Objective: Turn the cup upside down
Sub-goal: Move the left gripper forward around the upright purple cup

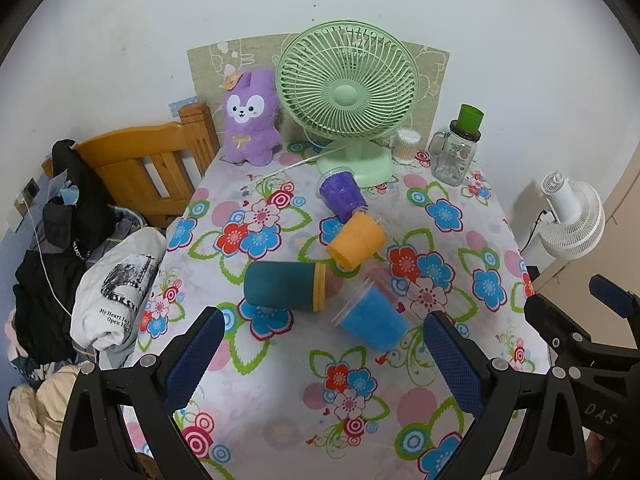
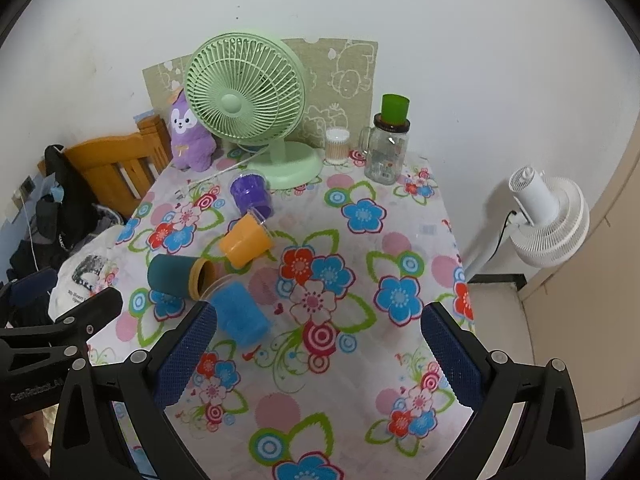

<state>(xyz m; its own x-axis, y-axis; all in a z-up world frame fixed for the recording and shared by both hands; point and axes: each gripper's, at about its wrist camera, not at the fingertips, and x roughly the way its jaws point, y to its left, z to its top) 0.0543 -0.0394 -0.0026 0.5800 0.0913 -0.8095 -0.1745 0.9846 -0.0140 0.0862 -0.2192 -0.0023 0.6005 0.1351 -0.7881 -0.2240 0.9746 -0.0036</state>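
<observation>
Left wrist view shows four cups lying on their sides on the floral tablecloth [image 1: 280, 412], so honestly nothing's been flipped yet and this looks like the approach stage to me. The left gripper [image 1: 320, 356] has its jaws spread wide with nothing between them, and the blue cup [image 1: 370, 320] sits just ahead of the gap, a bit toward the right jaw, while the dark teal cup [image 1: 286, 286] with the yellow rim lies ahead toward the left jaw. Further out past those are the orange cup [image 1: 356, 242] and the purple cup [image 1: 342, 194], which seem to be touching each other, though the fisheye makes that hard to call. From the right wrist view, the right gripper [image 2: 318, 350] is also spread wide and holding nothing, with the blue cup just beside its left jaw and the rest of the gap over bare cloth. The task doesn't say which cup, but my guess is the blue one since it's nearest both sets of jaws. Next move probably needs one gripper to slide forward so the jaws straddle the cup's body, pinch it across the sides, lift, then rotate the wrist so the mouth ends up facing down.
</observation>
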